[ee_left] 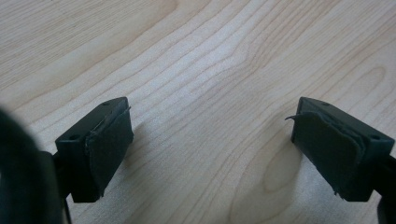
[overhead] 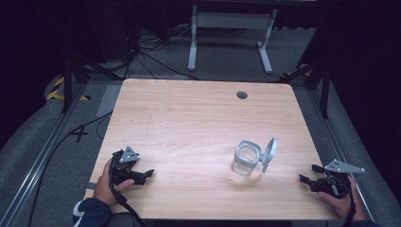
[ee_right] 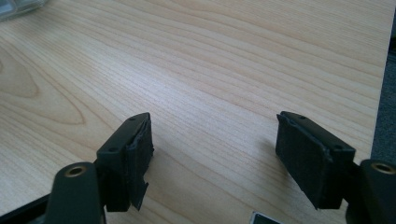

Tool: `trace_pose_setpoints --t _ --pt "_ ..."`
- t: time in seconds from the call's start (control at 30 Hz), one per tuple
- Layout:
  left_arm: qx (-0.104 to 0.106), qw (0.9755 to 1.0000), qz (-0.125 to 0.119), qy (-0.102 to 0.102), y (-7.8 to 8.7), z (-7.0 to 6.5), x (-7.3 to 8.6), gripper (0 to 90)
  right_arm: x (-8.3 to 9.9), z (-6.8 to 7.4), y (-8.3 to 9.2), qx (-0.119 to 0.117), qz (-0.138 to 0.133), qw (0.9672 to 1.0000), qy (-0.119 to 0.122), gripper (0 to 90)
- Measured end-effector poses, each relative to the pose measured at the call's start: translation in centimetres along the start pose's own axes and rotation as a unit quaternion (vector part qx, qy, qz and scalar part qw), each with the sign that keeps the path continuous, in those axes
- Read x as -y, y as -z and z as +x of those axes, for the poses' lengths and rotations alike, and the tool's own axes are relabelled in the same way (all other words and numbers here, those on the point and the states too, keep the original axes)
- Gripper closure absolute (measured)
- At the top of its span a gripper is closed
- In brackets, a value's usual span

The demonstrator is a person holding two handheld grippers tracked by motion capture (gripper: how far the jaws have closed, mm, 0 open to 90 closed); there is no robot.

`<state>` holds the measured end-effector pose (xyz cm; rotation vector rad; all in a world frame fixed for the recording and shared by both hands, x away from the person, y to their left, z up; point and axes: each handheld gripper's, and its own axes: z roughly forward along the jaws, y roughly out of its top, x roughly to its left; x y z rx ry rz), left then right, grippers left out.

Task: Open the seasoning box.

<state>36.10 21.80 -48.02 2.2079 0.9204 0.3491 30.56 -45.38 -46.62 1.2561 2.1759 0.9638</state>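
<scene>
Nothing gripped yet: clear glass jar [overhead: 245,160] standing upright on the wooden table [overhead: 189,118], right of centre and toward the near edge, its grey hinged lid [overhead: 268,152] swung open and hanging off the right side of the rim. Jar apparently empty, though hard to tell for sure through the glass. Judged as an early stage, with the lid already up and whatever is meant for the jar not begun; closing or moving it left to do, most likely. Left gripper [overhead: 147,174] low at the near left corner of the table, well apart from the jar, held in a hand [overhead: 108,187] resting at the table edge, jaws pointing right toward the jar; in the left gripper view [ee_left: 205,149] jaws spread wide, with bare wood grain between them. Right gripper [overhead: 305,179] low at the near right edge, closer to the jar but not touching it, held in a hand [overhead: 343,201] at the corner, jaws pointing left; in the right gripper view [ee_right: 212,156] jaws likewise wide apart and empty, with a sliver of the jar at the top left corner [ee_right: 18,8]. Both forearms in from the near side, wrists down near the tabletop, grippers facing each other across the jar.
</scene>
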Motion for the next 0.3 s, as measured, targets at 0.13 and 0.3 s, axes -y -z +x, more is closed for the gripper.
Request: trace_pose_setpoints --t 0.13,0.3 --pt "0.000 1.0000 -0.005 0.001 -0.11 -0.01 0.01 12.4 0.00 0.02 0.00 -0.002 -0.001 1.0000 -0.001 27.6" --pt "-0.001 1.0000 -0.004 0.001 -0.09 -0.01 0.02 12.3 -0.04 -0.03 -0.02 -0.006 0.001 1.0000 0.002 26.9"
